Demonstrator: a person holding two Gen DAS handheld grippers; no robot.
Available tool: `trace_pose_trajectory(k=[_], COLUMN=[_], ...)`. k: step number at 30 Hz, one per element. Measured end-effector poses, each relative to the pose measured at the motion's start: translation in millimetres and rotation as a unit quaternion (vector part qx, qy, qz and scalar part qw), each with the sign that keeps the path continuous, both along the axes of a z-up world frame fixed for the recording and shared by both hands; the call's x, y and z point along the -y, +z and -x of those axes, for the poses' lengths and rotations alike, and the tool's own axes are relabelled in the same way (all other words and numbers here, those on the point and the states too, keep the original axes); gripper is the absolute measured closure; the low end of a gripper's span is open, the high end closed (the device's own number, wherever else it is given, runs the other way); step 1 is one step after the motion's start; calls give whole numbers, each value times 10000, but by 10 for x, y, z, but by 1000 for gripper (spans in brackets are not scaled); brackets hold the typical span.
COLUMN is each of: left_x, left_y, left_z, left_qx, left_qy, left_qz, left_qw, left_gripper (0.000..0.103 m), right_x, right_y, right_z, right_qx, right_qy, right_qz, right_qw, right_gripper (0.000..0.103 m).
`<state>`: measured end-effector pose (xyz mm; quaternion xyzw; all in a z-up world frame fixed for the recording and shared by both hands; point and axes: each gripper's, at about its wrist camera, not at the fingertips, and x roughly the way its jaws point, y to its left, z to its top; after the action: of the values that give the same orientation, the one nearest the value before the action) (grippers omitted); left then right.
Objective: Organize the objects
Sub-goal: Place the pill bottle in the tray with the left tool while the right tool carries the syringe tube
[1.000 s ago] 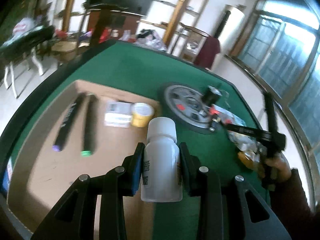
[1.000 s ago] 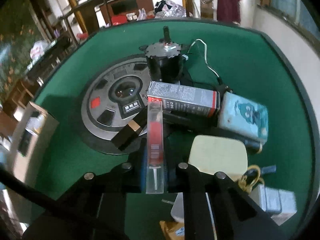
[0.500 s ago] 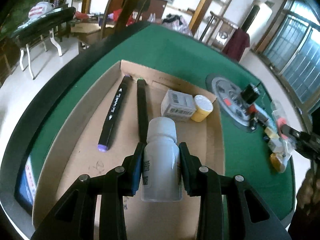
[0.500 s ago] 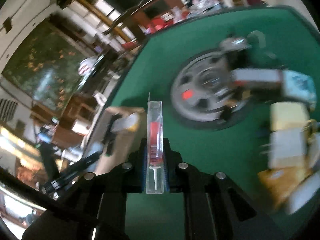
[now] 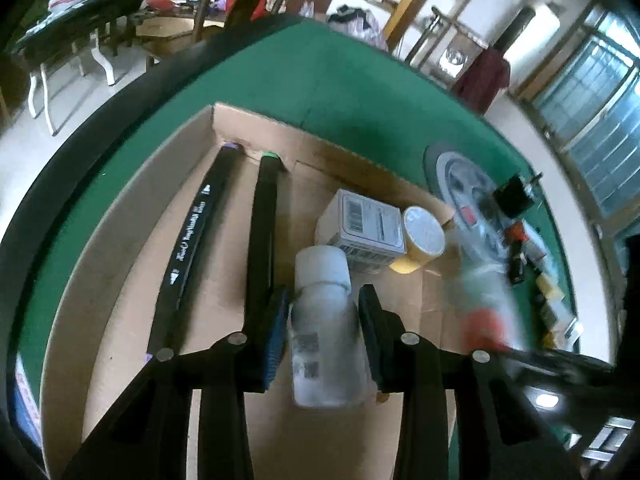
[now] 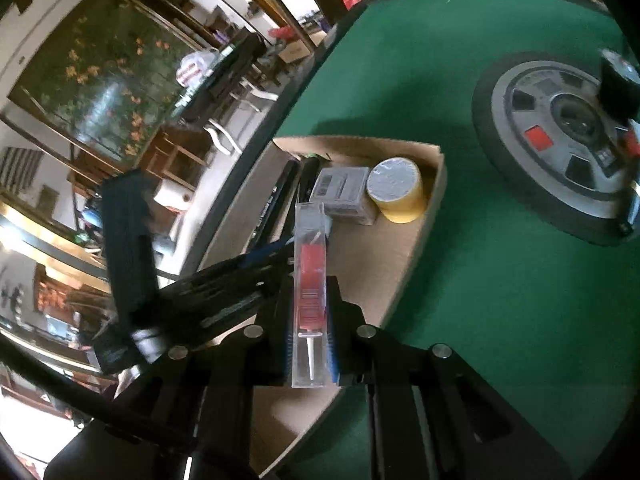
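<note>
L side, nearest: the left tongs (image 5: pixel 324 294) are pointing down over the brown cardboard tray (image 5: pixel 132 208) w/ the white plastic bottle (image 5: pixel 324 344) standing cap-forward between the pads. The jaws are opening, and a sliver of gap is showing at the left pad, so the bottle is prob. sitting loose, not pinched. It's looking light, rigid and smooth-walled, i.e. slippery. The best hold is across the straight body below the shoulder, not on the narrower cap. It may tip or roll once free. Its dark printed label is blurring out, so no text is readable. R side: the right tongs (image 6: pixel 311 284) are clamping together on the clear slim plastic case (image 6: pixel 309 240) w/ red contents, gripping its flat sides near the base and holding it over the tray's near end. The case is v. light and stiff, but thin and prob. crackable, so gentle pressure is enough. Barcode-like lines are showing on the red part, w/ no words legible. Further in, the black marker w/ purple cap (image 5: pixel 196 224) is lying beside the black marker w/ green cap (image 5: pixel 262 232). The purple one is carrying white script and arrowheads, too small to read for sure. Next, the small grey carton (image 5: pixel 366 226) is showing barcodes, touching the yellow tape roll (image 5: pixel 424 236). Beyond the tray, on the green felt worktop (image 5: pixel 320 92), the grey round disc (image 6: pixel 560 136) is lying flat, its centre label unreadable.
</note>
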<state>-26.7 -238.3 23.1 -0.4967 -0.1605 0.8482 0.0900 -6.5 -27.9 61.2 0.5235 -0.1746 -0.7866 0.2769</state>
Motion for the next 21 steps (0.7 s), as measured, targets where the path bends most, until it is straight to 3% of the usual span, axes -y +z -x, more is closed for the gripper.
trace_pose_trajectory(k=[2, 8, 10, 15, 16, 18, 21], left_x=[62, 295, 287, 131, 96, -39, -217], left_y=[39, 193, 212, 77, 63, 55, 46], left_z=[-85, -365, -399, -329, -337, -335, -367], left_qx=[-165, -837, -1042, -709, -644, -569, -500], left_qy=[57, 606, 709, 509, 482, 370, 253], left_qz=[-120, -425, -472, -555, -501, -296, -56], left_qw=[9998, 9937, 9909, 9946, 9955, 9973, 9984], left_gripper=[69, 50, 49, 47, 47, 47, 47], right_x=[75, 248, 259, 96, 8, -187, -499], right_y=[-67, -174, -204, -20, 40, 115, 173], right_z=[46, 30, 25, -151, -217, -325, -499], right_qx=[68, 105, 168, -331, -502, -743, -940], right_qy=[-17, -263, -241, -471, -565, -761, -1071], right_qz=[-127, -860, -904, -983, -974, -1034, -1067], right_qw=[9999, 9959, 9955, 9935, 9924, 9889, 9840], right_gripper=[92, 89, 82, 76, 73, 57, 55])
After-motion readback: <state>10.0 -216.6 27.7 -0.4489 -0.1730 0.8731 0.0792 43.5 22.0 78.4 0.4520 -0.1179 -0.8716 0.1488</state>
